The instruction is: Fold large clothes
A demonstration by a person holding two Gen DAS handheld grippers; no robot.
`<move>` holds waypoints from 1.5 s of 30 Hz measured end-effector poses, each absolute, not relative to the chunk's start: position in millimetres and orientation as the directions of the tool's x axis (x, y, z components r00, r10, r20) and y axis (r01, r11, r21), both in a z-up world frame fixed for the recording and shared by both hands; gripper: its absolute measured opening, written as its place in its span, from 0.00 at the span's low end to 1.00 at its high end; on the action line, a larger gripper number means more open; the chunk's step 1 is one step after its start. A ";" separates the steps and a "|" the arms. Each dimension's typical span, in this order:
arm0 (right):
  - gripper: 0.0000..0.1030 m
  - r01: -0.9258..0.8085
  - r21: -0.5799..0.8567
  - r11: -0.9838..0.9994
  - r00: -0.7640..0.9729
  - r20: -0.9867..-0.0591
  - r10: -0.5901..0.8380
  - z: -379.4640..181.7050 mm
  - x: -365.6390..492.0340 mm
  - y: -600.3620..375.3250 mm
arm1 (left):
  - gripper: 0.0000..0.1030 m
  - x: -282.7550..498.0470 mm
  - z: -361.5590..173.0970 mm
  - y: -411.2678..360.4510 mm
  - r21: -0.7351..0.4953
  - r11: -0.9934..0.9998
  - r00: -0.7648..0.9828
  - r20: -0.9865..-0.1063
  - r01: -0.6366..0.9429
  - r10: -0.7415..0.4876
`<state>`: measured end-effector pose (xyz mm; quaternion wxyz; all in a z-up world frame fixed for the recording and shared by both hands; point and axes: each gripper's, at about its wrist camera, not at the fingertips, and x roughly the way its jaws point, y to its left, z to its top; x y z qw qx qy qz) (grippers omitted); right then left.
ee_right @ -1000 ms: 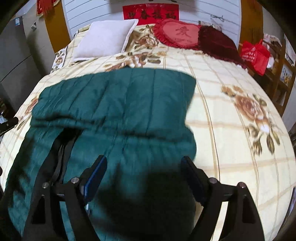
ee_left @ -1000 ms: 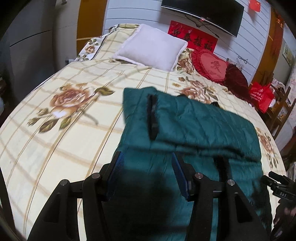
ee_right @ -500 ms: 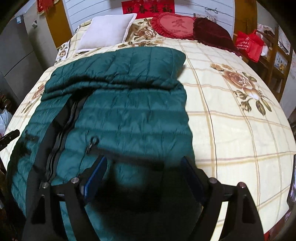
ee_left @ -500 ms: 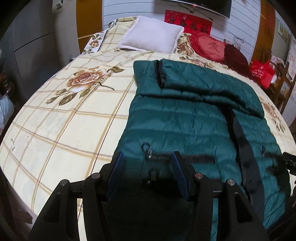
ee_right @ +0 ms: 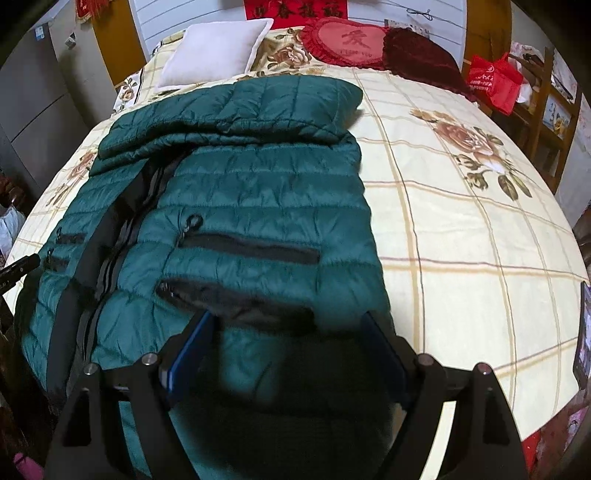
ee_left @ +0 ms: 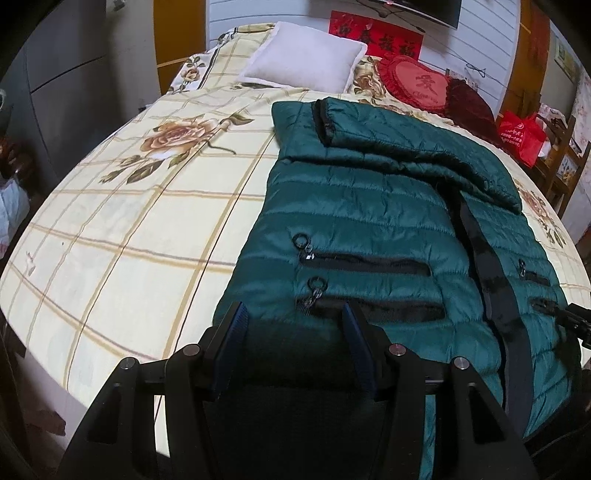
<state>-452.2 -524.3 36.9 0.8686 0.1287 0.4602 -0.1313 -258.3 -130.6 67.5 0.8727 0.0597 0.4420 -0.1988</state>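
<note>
Green quilted jacket point(ee_left: 369, 206) lies flat on the bed point(ee_left: 147, 229), front up, sleeves folded across its far end below the white pillow point(ee_left: 303, 55). Left gripper point(ee_left: 295, 325) and right gripper point(ee_right: 288, 332) hover over its near hem, fingers spread, holding nothing.

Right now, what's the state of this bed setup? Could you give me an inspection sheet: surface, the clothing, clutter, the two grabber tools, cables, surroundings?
Surface: bed with a cream checked, rose-print cover.
Job's things: green quilted jacket lies flat, front up; its far part is folded over across the width.
Clutter: white pillow, red heart cushion and dark red cushion at the head.
Grippers: left gripper and right gripper open, nothing pinched, over the jacket's near end.
Cables: a thin wire on the wall.
Surroundings: red banner, red bag, wooden chair.
</note>
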 end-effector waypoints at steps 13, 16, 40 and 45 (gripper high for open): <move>0.83 0.382 0.131 0.915 0.495 -0.865 -0.082 33.1 -494.6 -531.4 | 0.61 -268.5 63.5 -93.1 -0.158 0.914 0.463 -0.822 0.375 -0.332; 0.83 0.391 0.143 0.909 0.487 -0.870 -0.073 29.2 -503.7 -534.3 | 0.61 -269.2 62.4 -82.9 -0.201 0.906 0.444 -0.819 0.372 -0.364; 0.86 0.302 0.300 0.905 0.512 -0.852 0.112 12.2 -506.9 -535.6 | 0.71 -263.5 34.4 -54.7 -0.400 0.868 0.266 -0.838 0.293 -0.476; 0.87 0.287 0.316 0.905 0.537 -0.835 0.121 11.1 -507.9 -533.2 | 0.71 -270.0 35.2 -64.1 -0.362 0.875 0.277 -0.848 0.321 -0.452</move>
